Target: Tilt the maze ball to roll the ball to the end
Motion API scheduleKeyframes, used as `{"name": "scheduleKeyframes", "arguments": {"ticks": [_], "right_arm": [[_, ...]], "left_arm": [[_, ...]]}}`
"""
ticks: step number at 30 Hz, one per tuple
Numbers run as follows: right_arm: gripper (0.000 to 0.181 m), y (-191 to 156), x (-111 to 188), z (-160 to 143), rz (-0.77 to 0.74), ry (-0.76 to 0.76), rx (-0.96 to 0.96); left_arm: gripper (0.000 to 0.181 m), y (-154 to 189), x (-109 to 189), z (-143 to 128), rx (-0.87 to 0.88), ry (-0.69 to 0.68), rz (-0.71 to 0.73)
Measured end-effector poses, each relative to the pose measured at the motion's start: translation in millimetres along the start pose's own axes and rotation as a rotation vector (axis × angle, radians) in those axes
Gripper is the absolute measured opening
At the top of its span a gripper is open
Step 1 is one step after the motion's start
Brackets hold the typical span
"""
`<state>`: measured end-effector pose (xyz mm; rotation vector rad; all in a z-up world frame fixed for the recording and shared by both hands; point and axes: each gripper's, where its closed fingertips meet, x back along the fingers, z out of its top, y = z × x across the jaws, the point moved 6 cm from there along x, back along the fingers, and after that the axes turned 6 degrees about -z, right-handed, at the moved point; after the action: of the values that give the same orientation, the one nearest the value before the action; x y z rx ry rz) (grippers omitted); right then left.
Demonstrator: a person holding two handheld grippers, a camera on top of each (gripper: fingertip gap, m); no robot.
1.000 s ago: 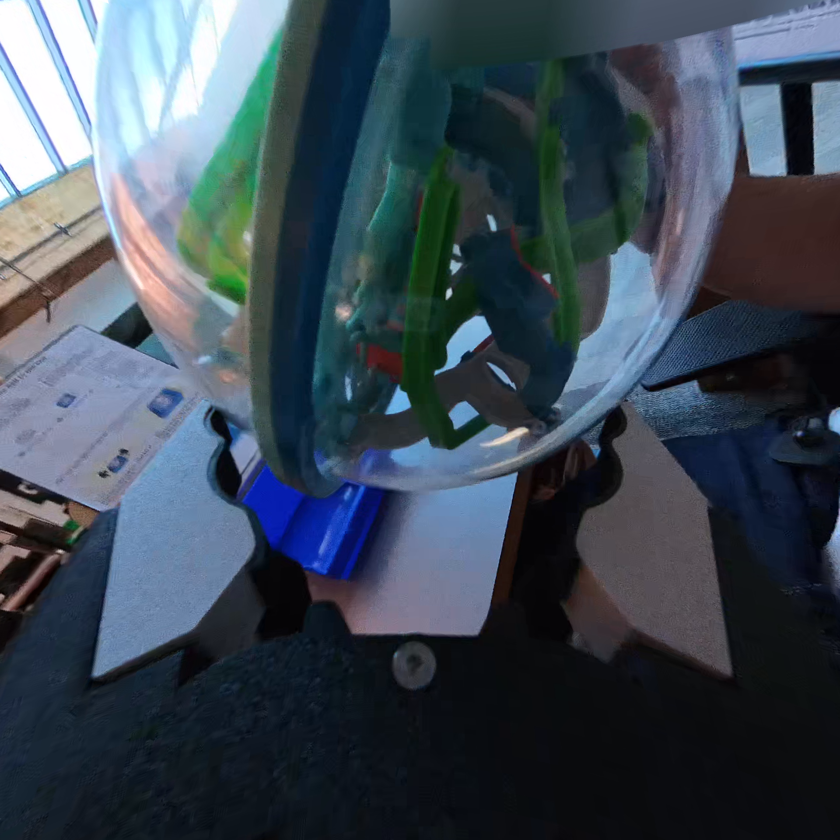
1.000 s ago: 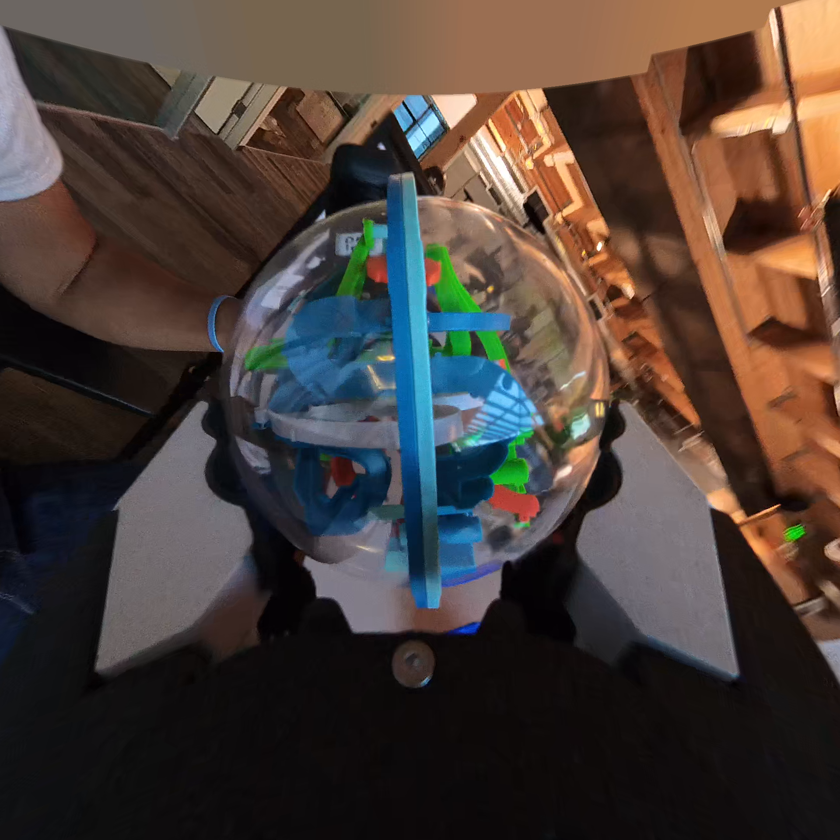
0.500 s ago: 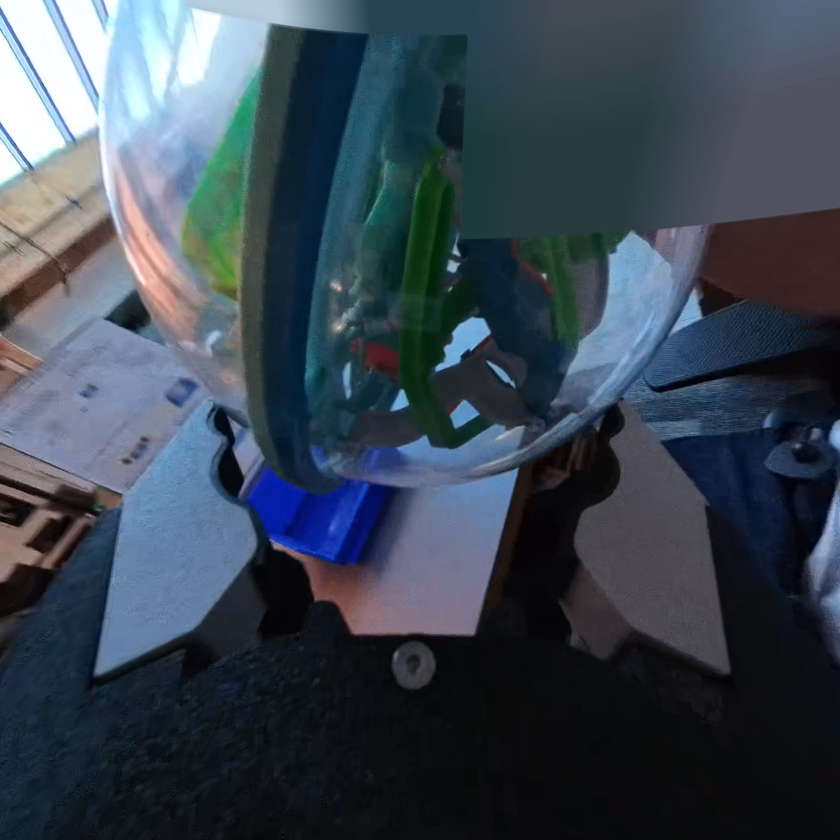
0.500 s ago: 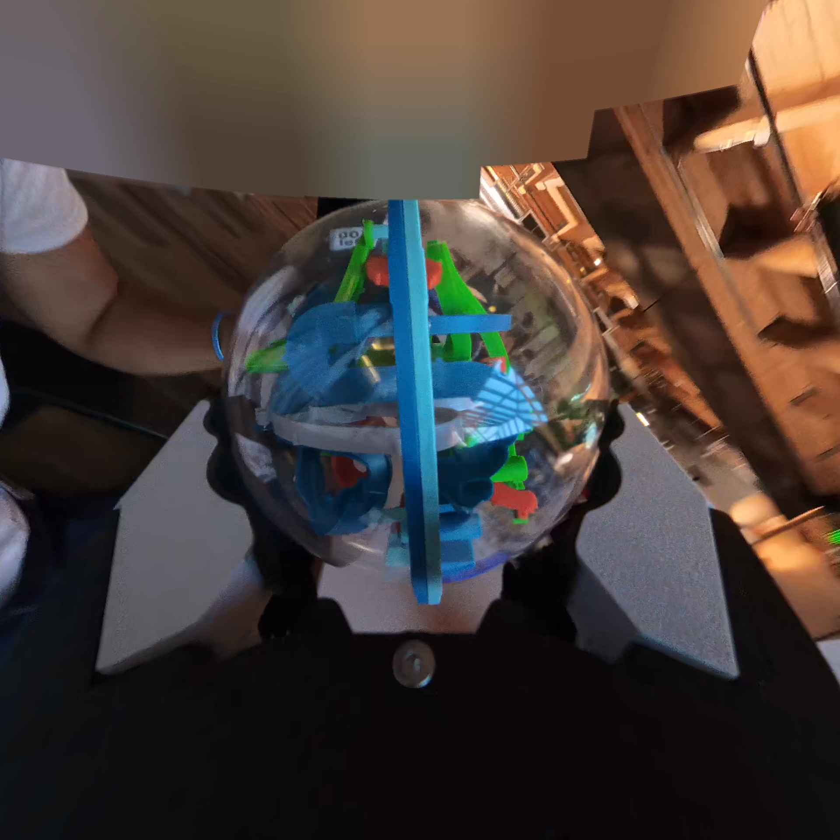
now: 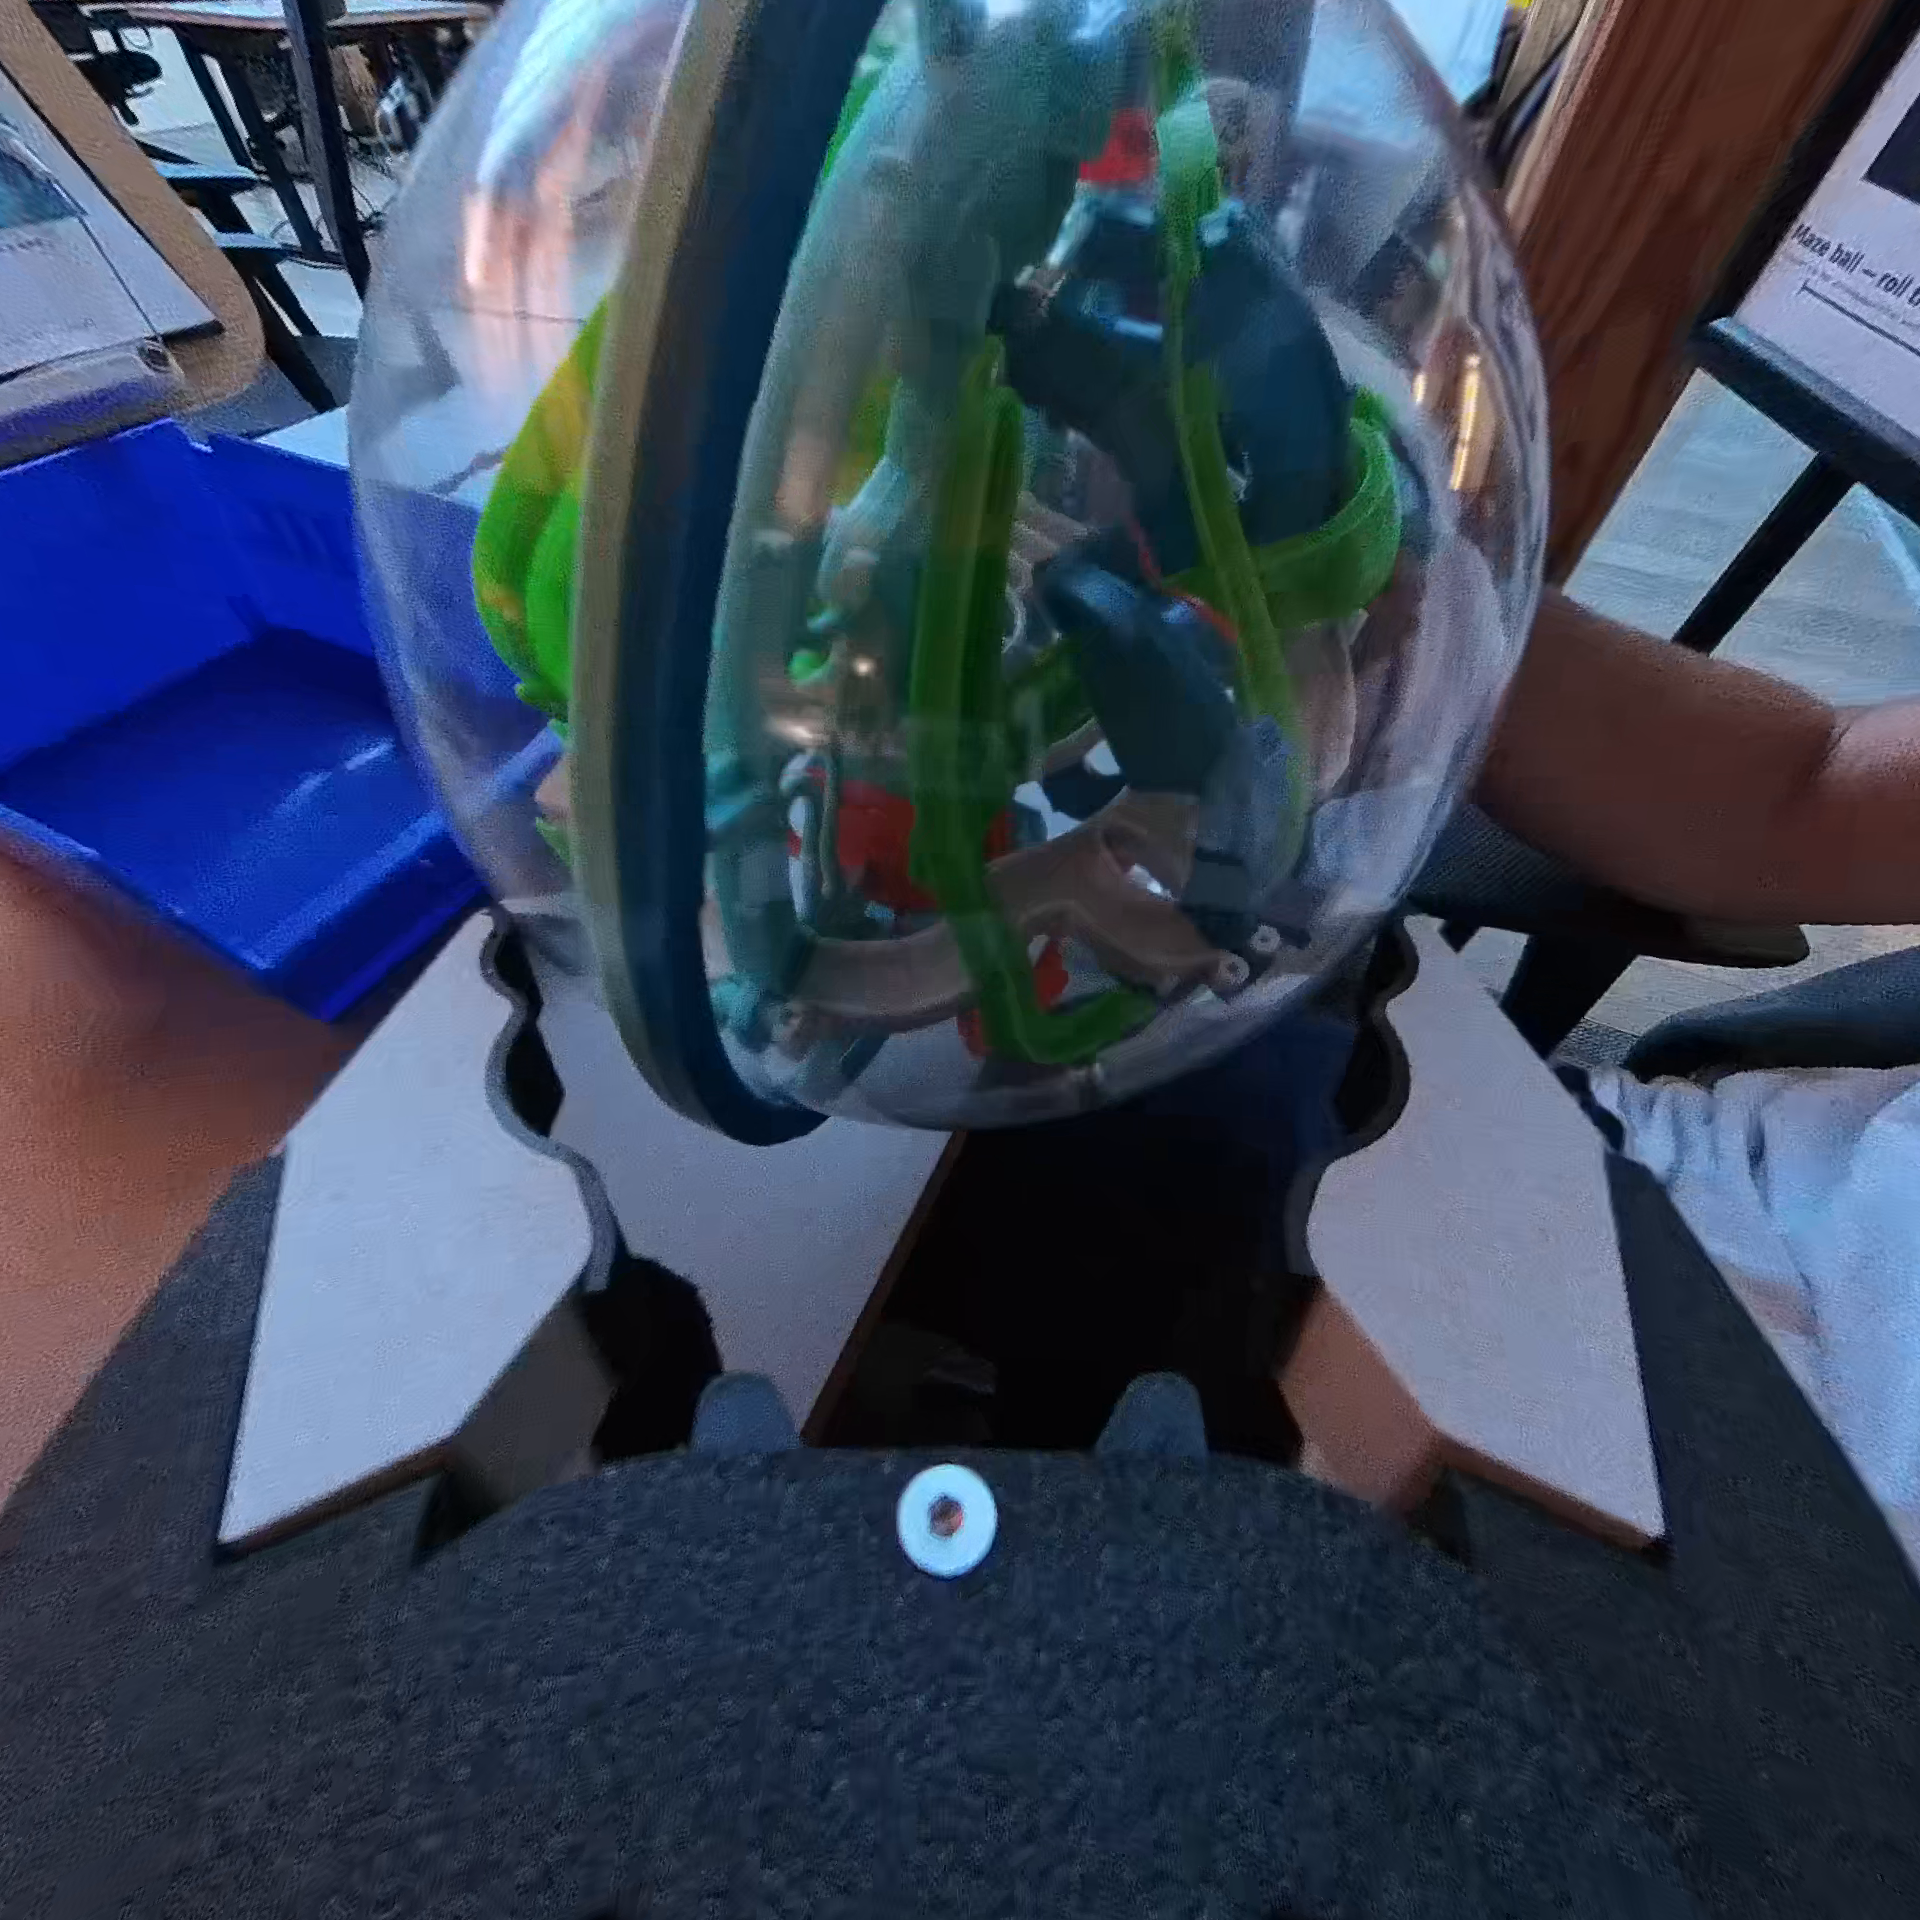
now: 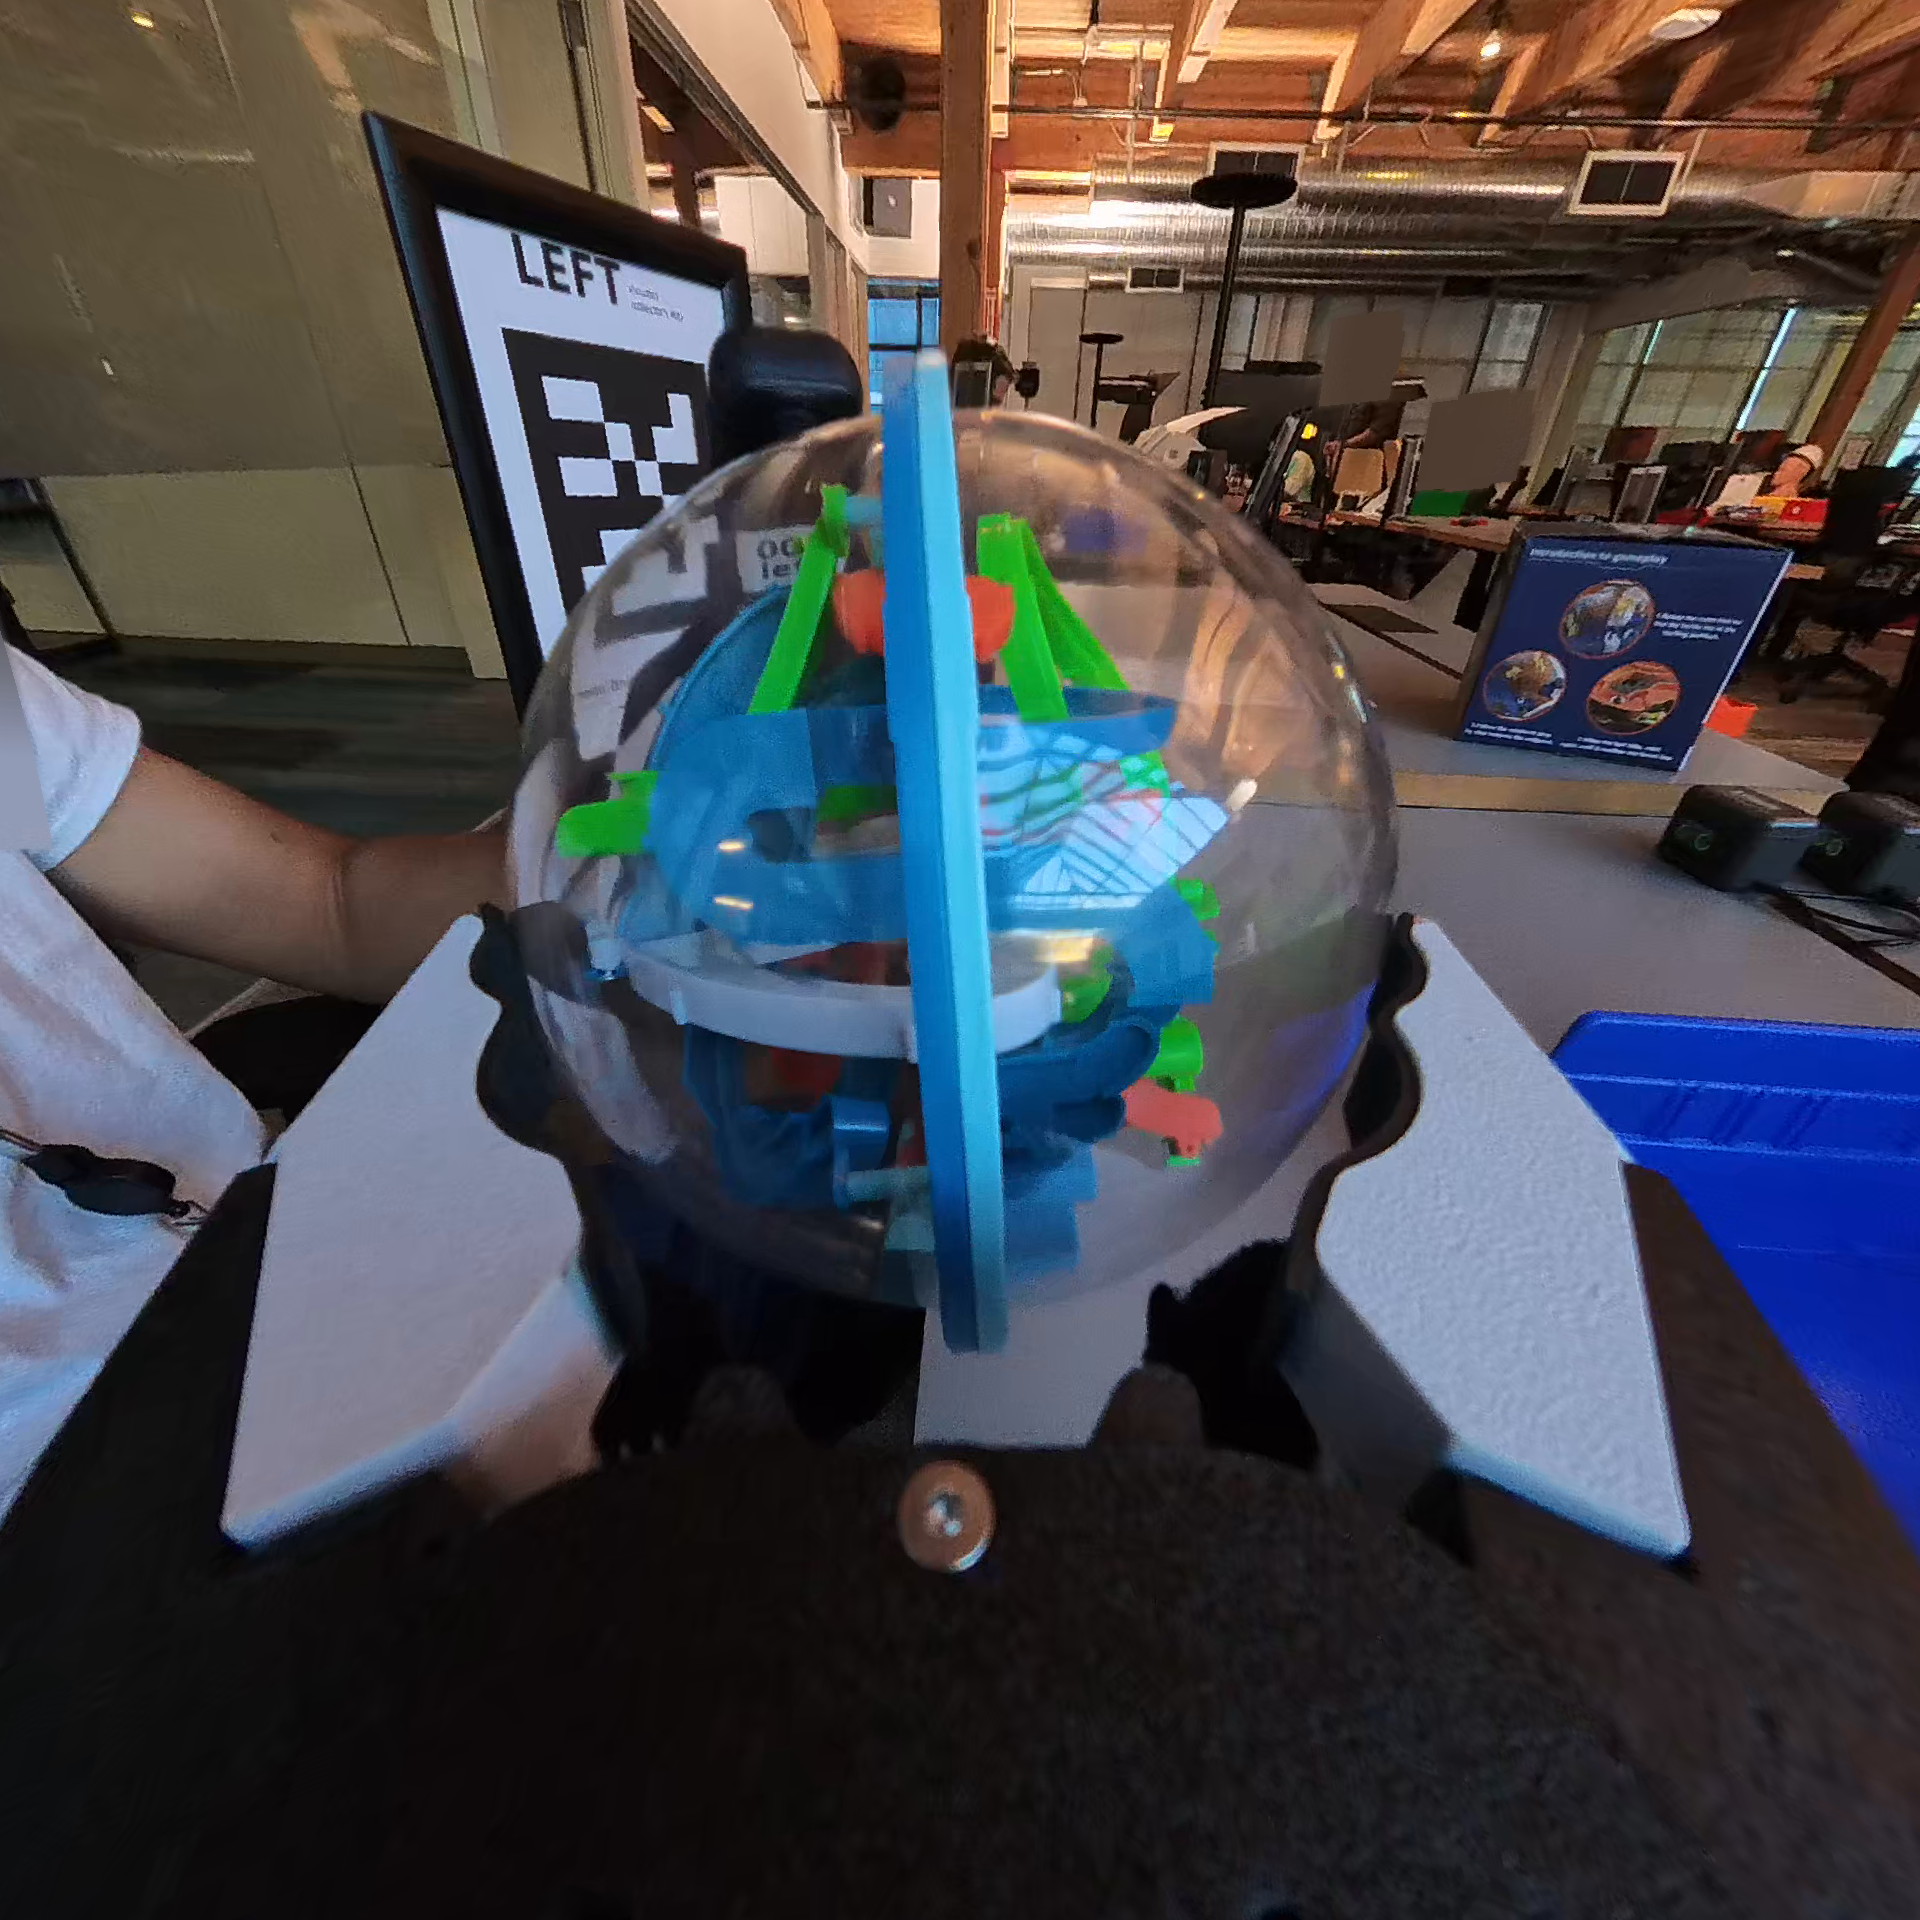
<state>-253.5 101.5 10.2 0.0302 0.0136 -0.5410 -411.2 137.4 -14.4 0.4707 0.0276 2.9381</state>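
The maze ball [image 5: 1039,540] is a clear sphere with a blue ring around its middle and green, blue and red tracks inside. It is held in the air between both grippers. My left gripper [image 5: 945,997] is shut on its lower part, with a finger touching each side. In the right wrist view the maze ball [image 6: 951,862] fills the centre with its ring standing upright. My right gripper [image 6: 945,987] is shut on it, fingers on both flanks. I cannot make out the small rolling ball inside.
A blue bin [image 5: 208,727] sits on the grey table [image 6: 1558,894], also seen at the right [image 6: 1766,1143]. A framed black-and-white marker sign [image 6: 582,416], a dark blue box [image 6: 1621,655] and black devices [image 6: 1745,831] stand around. The person's forearms [image 5: 1662,779] flank the ball.
Both grippers and the ball have tilted together: the right wrist view swung from a sideways room to level, and the left wrist view swung toward the blue bin. Both grips are unchanged.
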Motion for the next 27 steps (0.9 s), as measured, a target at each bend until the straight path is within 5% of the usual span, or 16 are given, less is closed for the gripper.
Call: {"name": "scheduleKeyframes", "arguments": {"ticks": [15, 27], "right_arm": [[0.157, -47, 4, 43, 0.015, 0.089, 0.385], [0.153, -18, -1, 10, 0.028, 0.021, 0.147]], "left_arm": [[0.150, 42, 29, 39, -0.382, -0.004, 0.155], [0.149, 19, 20, 22, -0.197, -0.041, 0.106]]}}
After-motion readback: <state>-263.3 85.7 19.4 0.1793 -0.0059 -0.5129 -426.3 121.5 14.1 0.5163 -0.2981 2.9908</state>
